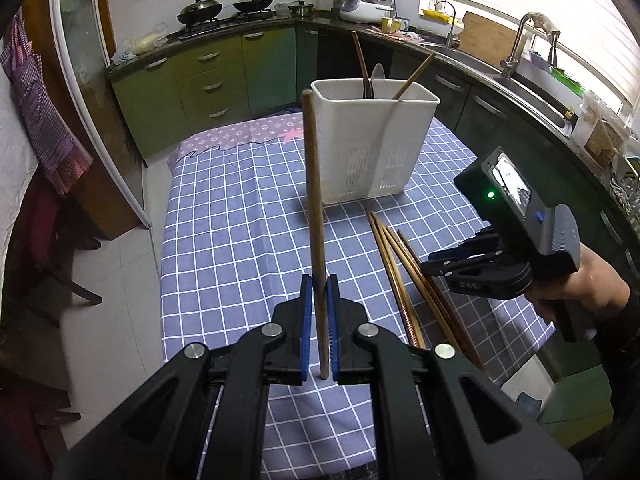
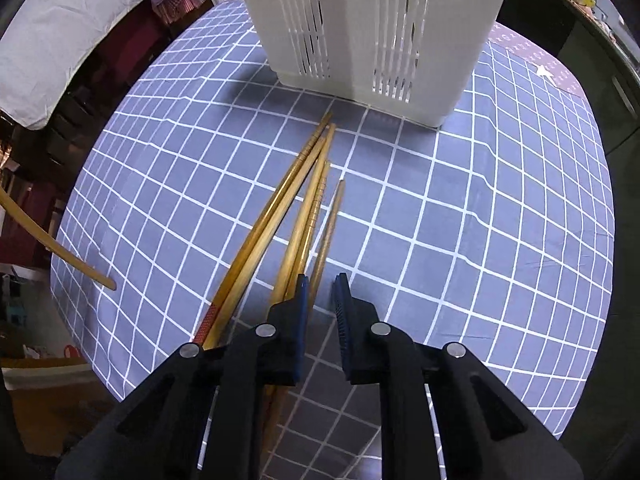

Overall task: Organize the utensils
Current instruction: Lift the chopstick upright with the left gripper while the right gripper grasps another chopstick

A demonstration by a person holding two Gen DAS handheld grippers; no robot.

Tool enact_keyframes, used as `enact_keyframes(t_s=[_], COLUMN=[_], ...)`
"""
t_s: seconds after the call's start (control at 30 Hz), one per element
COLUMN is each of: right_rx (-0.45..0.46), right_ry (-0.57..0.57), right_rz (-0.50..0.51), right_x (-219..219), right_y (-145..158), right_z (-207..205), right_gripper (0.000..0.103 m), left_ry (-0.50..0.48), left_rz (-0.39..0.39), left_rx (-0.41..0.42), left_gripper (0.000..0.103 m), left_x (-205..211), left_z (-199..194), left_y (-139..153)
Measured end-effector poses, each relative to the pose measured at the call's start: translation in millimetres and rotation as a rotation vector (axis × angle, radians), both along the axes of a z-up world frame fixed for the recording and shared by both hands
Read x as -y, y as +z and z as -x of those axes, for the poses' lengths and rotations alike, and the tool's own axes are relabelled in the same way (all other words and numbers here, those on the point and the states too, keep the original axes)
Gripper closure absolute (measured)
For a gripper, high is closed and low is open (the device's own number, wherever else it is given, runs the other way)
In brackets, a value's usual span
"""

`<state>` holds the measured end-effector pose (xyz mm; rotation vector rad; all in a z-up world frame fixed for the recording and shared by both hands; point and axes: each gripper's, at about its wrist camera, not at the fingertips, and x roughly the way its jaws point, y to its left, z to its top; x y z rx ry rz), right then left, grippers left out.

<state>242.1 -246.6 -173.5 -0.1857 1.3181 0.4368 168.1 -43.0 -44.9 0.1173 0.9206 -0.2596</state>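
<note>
My left gripper (image 1: pixel 319 284) is shut on a long wooden chopstick (image 1: pixel 313 200) that points up and away toward the white utensil holder (image 1: pixel 374 148). The holder stands at the far side of the table and holds a spoon and two sticks. Several wooden chopsticks (image 2: pixel 296 216) lie on the checked cloth in front of the holder (image 2: pixel 372 32). My right gripper (image 2: pixel 322 280) is open and empty just above their near ends; it also shows in the left wrist view (image 1: pixel 444 262). The held chopstick's end (image 2: pixel 60 252) shows at the left.
The table has a blue checked cloth (image 1: pixel 240 240) with a drop to the tiled floor on the left. Green cabinets, a stove with pans (image 1: pixel 224 10) and a sink (image 1: pixel 520 80) run around the back and right.
</note>
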Motion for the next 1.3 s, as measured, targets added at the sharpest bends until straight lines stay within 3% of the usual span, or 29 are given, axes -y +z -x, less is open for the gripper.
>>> enact_keyframes(t_s=[0.2, 0.37, 0.57, 0.7, 0.87, 1.3], right_rx=[0.029, 0.044, 0.143, 0.275, 0.397, 0.464], right_ry=[0.026, 0.007, -0.037, -0.073, -0.105, -0.107], right_rz=[0.065, 0.036, -0.082, -0.190, -0.259, -0.262], right_x=[-20.6, -19.7, 7.5, 32.5, 60.3, 77.9], right_y=[-4.6, -0.9, 44.7, 94.0, 133.6, 142.5], right_z=[2.6, 2.7, 21.9, 47.0, 78.5, 106.2], right_gripper=[0.090, 0.096, 0.096, 0.096, 0.096, 0.096], left_ry=[-0.002, -0.006, -0.008, -0.008, -0.011, -0.027], left_rz=[-0.002, -0.003, -0.005, -0.006, -0.010, -0.020], left_rx=[0.001, 0.002, 0.001, 0.002, 0.003, 0.011], left_gripper=[0.096, 0.096, 0.096, 0.096, 0.096, 0.096], left_x=[0.7, 0.7, 0.9, 0.5, 0.2, 5.9], left_z=[-0.4, -0.2, 0.2, 0.5, 0.7, 6.4], left_y=[-0.4, 0.6, 0.9, 0.6, 0.5, 2.8])
